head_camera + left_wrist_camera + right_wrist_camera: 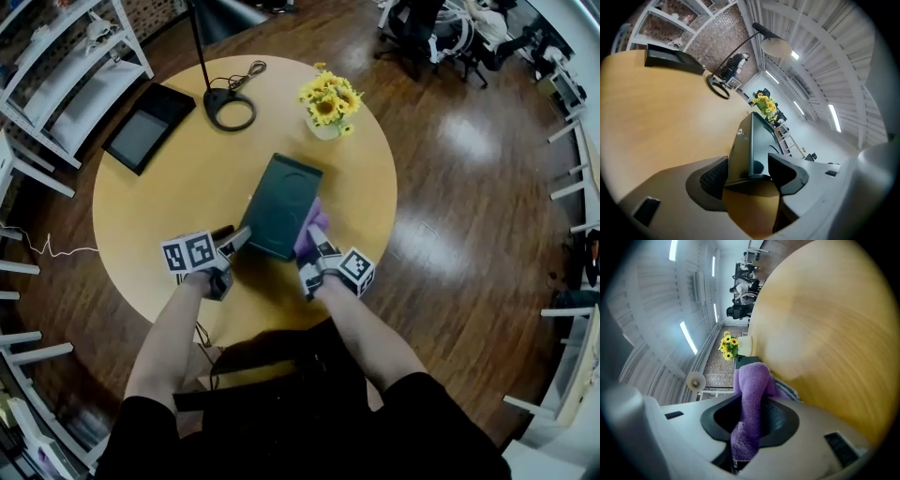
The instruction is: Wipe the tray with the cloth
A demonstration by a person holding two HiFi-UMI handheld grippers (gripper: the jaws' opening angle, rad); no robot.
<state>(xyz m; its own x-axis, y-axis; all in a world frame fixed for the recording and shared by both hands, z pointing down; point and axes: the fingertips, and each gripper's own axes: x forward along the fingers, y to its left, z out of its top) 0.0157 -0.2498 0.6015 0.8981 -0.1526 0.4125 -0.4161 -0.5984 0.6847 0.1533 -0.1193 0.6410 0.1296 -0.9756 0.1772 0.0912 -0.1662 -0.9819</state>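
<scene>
The dark green tray (281, 204) sits mid-tabletop (159, 206), its near left corner clamped in the left tool (239, 236). The right tool (314, 255) is clenched on the purple cloth (312, 225), which touches the tray's near right edge. Wiping appears to be in hand. The next stroke calls for sweeping the cloth across the steadied tray.

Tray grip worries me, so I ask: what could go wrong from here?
The left gripper pinches only the near edge of the tray, so wiping pressure may twist it loose. The right gripper holds the cloth by a narrow fold; it could drag out. A pushed tray might hit the flower pot.
</scene>
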